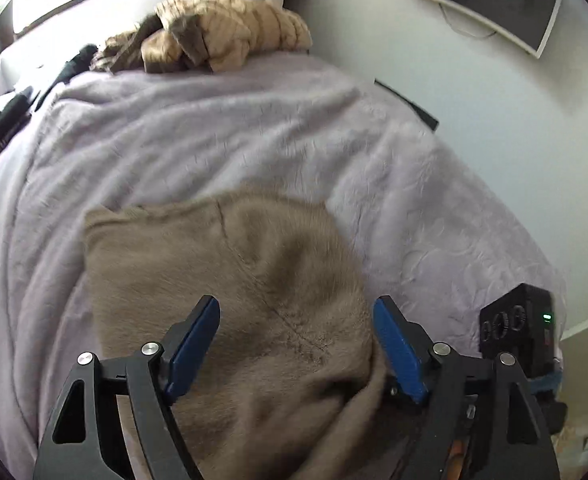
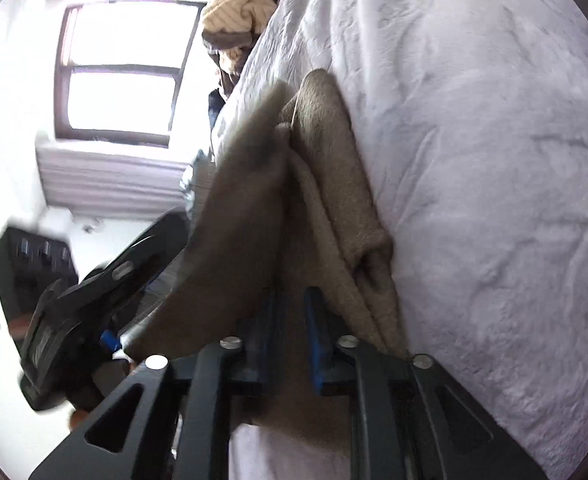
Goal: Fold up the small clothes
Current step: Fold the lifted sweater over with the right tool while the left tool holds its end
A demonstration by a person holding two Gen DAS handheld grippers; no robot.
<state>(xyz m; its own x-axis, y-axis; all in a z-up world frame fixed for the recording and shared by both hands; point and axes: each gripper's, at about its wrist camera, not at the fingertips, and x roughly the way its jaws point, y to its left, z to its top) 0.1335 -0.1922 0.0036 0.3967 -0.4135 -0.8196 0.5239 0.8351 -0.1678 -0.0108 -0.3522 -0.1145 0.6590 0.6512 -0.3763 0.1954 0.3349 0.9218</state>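
Note:
A small taupe fleece garment [image 1: 229, 280] lies on the lilac bedspread [image 1: 197, 140], partly folded over itself. My left gripper [image 1: 296, 306] is open just above its near part, blue fingers [image 1: 197, 344] spread to either side. In the right wrist view, rolled sideways, the same garment [image 2: 326, 184] lies doubled against the bedspread [image 2: 494, 160] with one layer lifted. My right gripper [image 2: 291, 300] is shut on that layer at the garment's near edge. The left gripper's black body [image 2: 93, 300] shows at the left of that view.
A heap of tan knitted clothes [image 1: 221, 32] lies at the bed's far end, also in the right wrist view [image 2: 241, 4]. Dark clothes [image 1: 9, 116] lie at the far left edge. A white wall with a framed screen [image 1: 486, 4] runs along the right. A window [image 2: 121, 72] is behind.

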